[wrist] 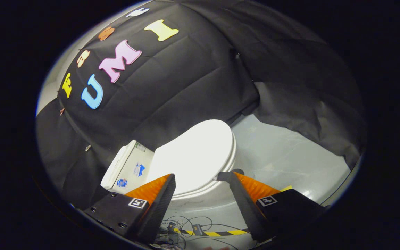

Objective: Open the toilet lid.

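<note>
Now, lid: toilet lid [194, 152] down, closed.
Gripper: gripper [201, 180] spread wide, holding nothing, its fingers flanking the lid's near edge.

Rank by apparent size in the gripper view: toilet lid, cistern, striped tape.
1. toilet lid, closed, beyond the open gripper
2. cistern
3. striped tape
Fisheye and nearness skew this; the cistern is partly hidden.
</note>
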The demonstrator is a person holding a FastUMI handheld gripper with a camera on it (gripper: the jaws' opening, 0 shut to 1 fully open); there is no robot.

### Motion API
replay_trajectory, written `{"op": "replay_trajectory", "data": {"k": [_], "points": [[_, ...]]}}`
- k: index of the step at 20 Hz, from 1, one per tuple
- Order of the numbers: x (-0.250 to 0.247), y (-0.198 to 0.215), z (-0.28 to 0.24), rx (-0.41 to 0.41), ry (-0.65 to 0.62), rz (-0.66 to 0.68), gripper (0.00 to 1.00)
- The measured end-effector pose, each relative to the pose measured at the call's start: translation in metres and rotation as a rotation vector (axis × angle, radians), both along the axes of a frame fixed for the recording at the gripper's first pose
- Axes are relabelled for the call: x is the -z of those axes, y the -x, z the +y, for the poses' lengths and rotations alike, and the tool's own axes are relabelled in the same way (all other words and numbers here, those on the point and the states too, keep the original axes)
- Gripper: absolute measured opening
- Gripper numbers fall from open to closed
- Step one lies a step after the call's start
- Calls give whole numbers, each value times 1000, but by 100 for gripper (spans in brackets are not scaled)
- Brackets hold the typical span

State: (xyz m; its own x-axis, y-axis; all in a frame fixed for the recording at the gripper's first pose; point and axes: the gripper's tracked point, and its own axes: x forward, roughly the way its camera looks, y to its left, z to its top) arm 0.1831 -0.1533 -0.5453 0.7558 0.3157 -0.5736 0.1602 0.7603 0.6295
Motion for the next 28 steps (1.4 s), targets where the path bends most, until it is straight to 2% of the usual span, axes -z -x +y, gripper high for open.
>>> {"op": "replay_trajectory", "data": {"k": [6,10,12,13,16,18,19,20,24,28], "points": [[87,-16,-21,36,-147,147,99],[121,-26,-16,63,-210,205,99],[121,-35,-13,71,-285,207,99],[119,-41,-11,76,-326,194,95],[130,-42,-9,92,-369,240,55],[120,-36,-18,92,-457,252,28],[119,-31,-20,113,-487,260,21],[126,-35,-11,87,-493,262,14],[117,-32,-7,53,-383,250,12],[83,-39,-9,47,-307,250,9]]}}
